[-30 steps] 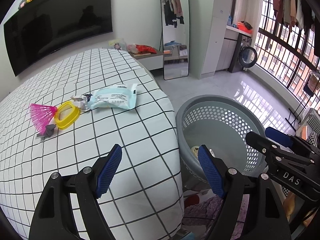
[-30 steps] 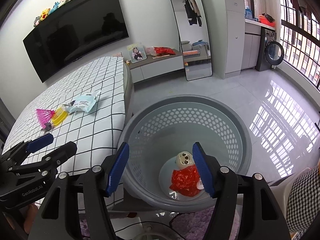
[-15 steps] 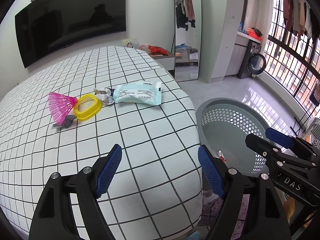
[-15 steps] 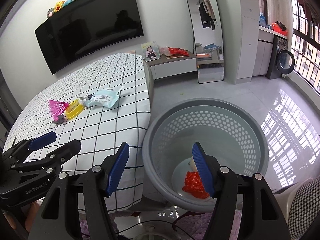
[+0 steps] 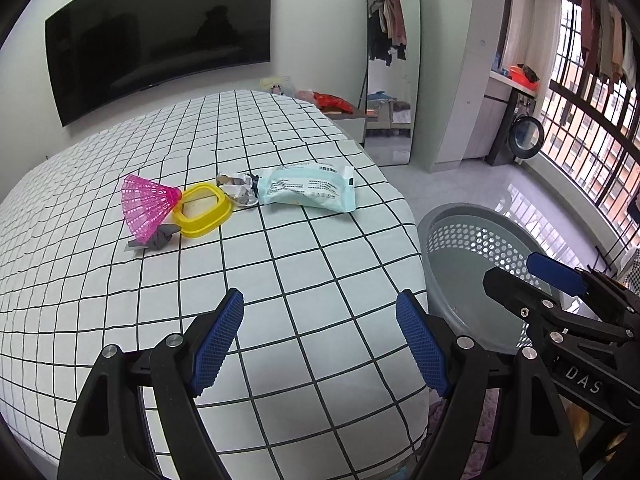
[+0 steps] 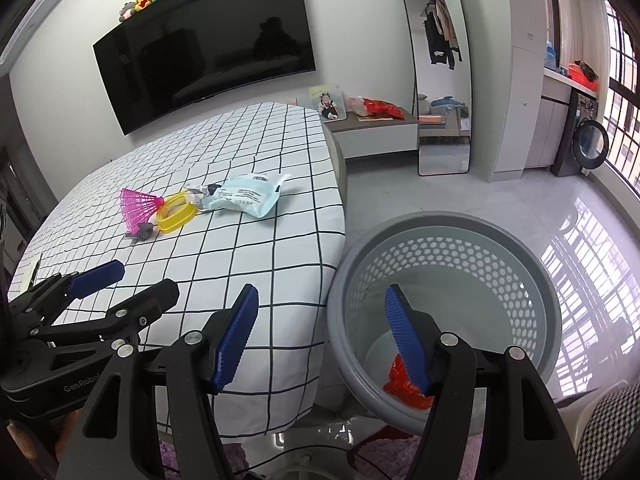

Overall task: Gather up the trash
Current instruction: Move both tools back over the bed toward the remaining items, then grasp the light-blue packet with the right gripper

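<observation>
**Both grippers empty between bed and basket**

I hold the left gripper (image 5: pixel 320 344) and right gripper (image 6: pixel 320 340) spread wide, empty. Ahead of the left lies the trash: pale wipes packet (image 5: pixel 308 190), crumpled wrapper (image 5: pixel 240 192). Red scrap (image 6: pixel 404 384) sits in the grey perforated basket (image 6: pixel 532 264) beneath my right, ready to receive drops.

Over the last second both cameras have swung from the round grey perforated plastic basket (image 6: pixel 440 280) toward the bed with the black-and-white grid sheet (image 5: pixel 280 264). The left hand-held gripper (image 5: pixel 320 340), earlier straddling the bed edge and basket, now hangs over the sheet. The right hand-held gripper (image 6: pixel 320 332), earlier centred over the basket, now straddles its near rim and the bed corner. The crumpled red wrapper (image 6: pixel 404 380) is now half hidden behind a fingertip.
</observation>
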`<state>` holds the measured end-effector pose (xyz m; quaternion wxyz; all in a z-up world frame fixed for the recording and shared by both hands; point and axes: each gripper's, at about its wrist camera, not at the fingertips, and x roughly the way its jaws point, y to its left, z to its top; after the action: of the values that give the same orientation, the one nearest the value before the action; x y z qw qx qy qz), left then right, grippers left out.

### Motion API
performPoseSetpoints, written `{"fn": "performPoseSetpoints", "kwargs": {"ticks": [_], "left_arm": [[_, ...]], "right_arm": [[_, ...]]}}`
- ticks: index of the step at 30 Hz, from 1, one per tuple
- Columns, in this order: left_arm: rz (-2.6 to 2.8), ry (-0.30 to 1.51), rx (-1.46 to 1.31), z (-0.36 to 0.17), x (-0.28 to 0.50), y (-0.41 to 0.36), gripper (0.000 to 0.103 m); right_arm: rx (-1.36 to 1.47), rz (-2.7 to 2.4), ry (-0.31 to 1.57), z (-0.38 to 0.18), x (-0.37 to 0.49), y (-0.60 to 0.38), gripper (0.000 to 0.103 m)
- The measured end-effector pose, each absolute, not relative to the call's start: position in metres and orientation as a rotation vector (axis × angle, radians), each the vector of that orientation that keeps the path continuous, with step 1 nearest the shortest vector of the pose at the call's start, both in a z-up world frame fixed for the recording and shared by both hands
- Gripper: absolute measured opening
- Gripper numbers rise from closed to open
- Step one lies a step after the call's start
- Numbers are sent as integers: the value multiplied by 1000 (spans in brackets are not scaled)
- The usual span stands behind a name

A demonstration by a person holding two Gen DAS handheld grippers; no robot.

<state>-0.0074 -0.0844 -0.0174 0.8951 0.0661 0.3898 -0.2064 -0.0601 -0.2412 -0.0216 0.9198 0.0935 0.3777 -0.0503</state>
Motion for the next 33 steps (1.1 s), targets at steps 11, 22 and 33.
{"fn": "performPoseSetpoints", "kwargs": {"ticks": [11,22,33], "left_arm": [[-319,816,114,-17,10,-53,77],[-207,841,82,-21,38,-17,77],[-117,830,53,-7,69,10,77]], "right_arm": [[171,-17,798,-31,-30,-223,63],[149,63,835,-40,15,-206,63],[78,143,840,-30,59,-198,63]]}}
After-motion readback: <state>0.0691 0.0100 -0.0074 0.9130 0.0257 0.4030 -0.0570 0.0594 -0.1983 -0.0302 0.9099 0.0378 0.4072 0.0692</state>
